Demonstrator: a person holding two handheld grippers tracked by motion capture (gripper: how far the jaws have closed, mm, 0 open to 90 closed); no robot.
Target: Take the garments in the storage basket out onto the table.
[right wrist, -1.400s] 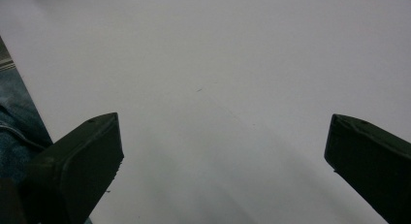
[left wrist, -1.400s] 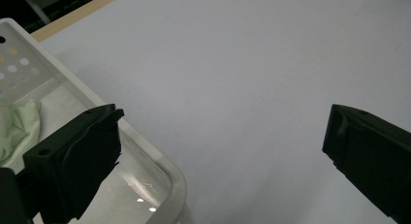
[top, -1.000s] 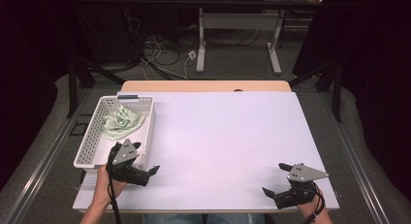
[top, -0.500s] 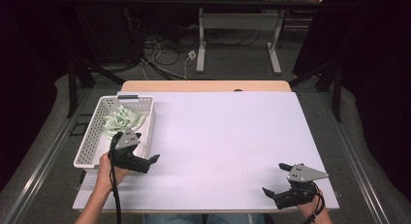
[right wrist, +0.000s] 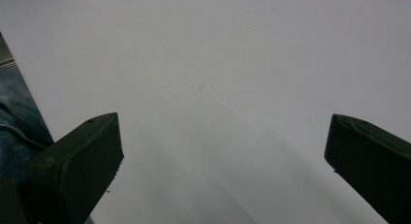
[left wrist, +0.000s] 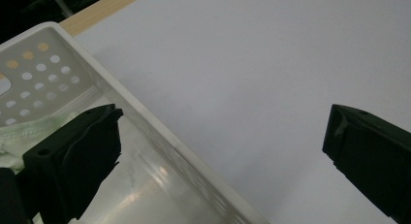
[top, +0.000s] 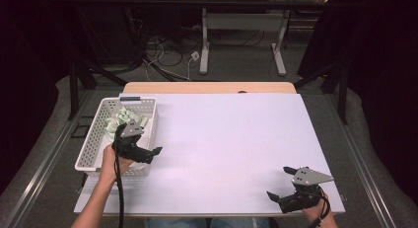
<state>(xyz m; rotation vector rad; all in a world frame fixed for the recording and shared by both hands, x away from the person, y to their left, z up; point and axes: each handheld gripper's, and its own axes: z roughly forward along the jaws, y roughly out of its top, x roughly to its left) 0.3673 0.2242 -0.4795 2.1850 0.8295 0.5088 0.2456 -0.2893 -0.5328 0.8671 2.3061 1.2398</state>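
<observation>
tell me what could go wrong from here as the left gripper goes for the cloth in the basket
1. The left gripper, jaws wide open, straddles the near wall of the white basket: one jaw inside, one over the table. Closing now would likely pinch the wall, not the pale green cloth.
2. The basket sits at the table's left edge, so a push or snag might tip it off.
3. The gripper's cable hangs by the basket and could catch its rim.

Both hand-held grippers (top: 152, 154) (top: 280, 188) wide open
</observation>
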